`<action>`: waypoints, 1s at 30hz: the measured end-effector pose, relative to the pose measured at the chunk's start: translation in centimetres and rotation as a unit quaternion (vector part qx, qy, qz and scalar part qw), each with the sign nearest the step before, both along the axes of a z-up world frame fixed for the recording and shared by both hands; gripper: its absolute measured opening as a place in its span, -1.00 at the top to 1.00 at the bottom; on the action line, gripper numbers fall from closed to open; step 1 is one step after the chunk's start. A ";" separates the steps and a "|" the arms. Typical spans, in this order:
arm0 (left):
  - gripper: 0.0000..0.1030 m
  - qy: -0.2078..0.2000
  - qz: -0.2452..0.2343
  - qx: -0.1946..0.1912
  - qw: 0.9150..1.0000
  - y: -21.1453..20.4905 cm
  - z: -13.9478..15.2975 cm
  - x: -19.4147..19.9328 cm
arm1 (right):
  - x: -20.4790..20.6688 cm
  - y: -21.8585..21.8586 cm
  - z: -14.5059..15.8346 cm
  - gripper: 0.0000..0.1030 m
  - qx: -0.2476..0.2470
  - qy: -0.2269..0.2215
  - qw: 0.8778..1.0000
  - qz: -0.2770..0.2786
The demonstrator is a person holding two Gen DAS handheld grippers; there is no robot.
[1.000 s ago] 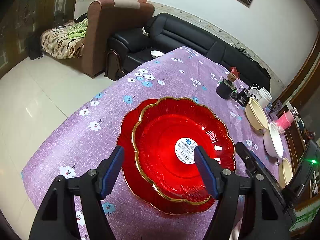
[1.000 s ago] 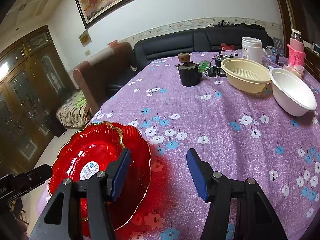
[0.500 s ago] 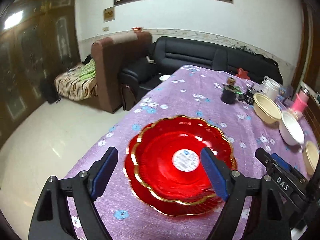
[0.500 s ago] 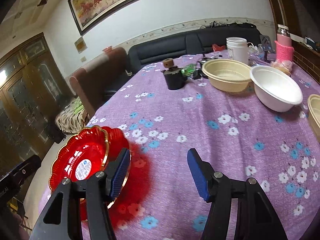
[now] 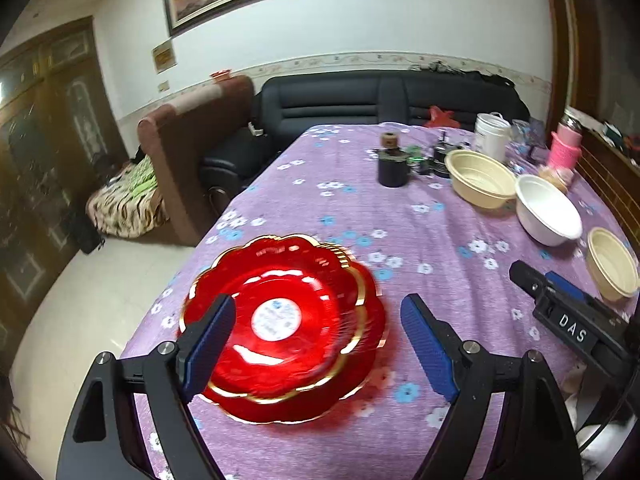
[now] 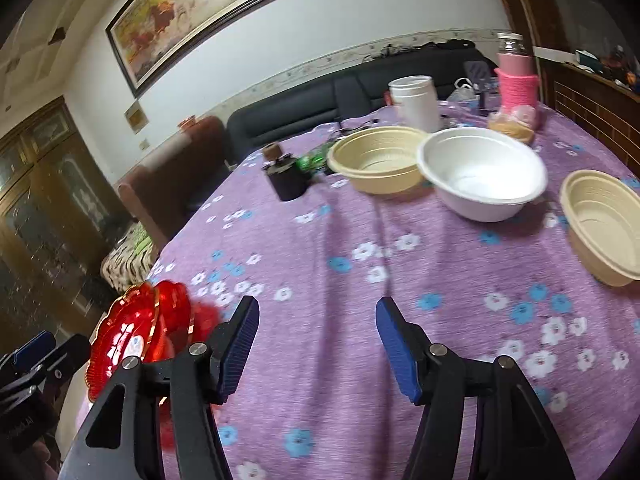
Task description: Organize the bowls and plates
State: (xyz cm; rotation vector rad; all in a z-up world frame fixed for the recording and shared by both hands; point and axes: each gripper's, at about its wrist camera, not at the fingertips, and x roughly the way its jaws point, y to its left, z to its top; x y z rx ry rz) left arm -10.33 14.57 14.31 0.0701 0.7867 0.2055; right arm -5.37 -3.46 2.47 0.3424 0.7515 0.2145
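Observation:
Two red gold-rimmed plates (image 5: 288,320) lie stacked near the table's left front edge; they also show in the right wrist view (image 6: 136,332). My left gripper (image 5: 316,344) is open and empty above the stack's right part. My right gripper (image 6: 314,344) is open and empty over bare cloth. A cream bowl (image 6: 376,158), a white bowl (image 6: 480,172) and a second cream bowl (image 6: 604,224) stand apart at the far right; they also show in the left wrist view: cream bowl (image 5: 480,178), white bowl (image 5: 546,210), second cream bowl (image 5: 612,262).
The purple flowered tablecloth (image 6: 360,248) covers the table. A black pot (image 6: 286,180), a white jar (image 6: 416,100) and a pink-sleeved bottle (image 6: 516,80) stand at the back. Sofas (image 5: 360,100) lie beyond the table. The right gripper (image 5: 568,320) shows at the left view's right.
Both grippers have lifted and turned right. The plates have slid left in both views and the bowls have come closer to the right gripper. Both stay open.

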 end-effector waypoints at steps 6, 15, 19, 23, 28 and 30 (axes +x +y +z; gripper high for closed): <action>-0.63 0.003 -0.032 0.022 0.999 -3.3 0.2 1.0 | 0.5 -3.7 0.5 -0.28 0.000 -0.001 1.000 -0.025; -0.63 0.010 -0.067 0.051 0.996 -7.0 0.2 2.7 | 1.3 -8.8 1.5 -0.30 -0.016 -0.012 0.998 -0.066; -0.63 0.022 -0.078 0.054 0.995 -8.0 -0.5 3.5 | 2.0 -10.7 1.5 -0.32 -0.015 -0.008 0.997 -0.081; -0.63 0.048 -0.101 0.036 0.993 -8.3 -1.1 4.9 | 3.3 -12.3 1.8 -0.32 -0.016 0.004 0.997 -0.082; -0.63 0.079 -0.136 -0.021 0.987 -7.7 0.5 8.1 | 6.6 -14.3 5.0 -0.32 -0.042 0.005 0.996 -0.076; -0.63 0.079 -0.141 -0.042 0.986 -7.1 1.7 10.1 | 8.3 -15.1 6.4 -0.34 -0.054 0.004 0.996 -0.075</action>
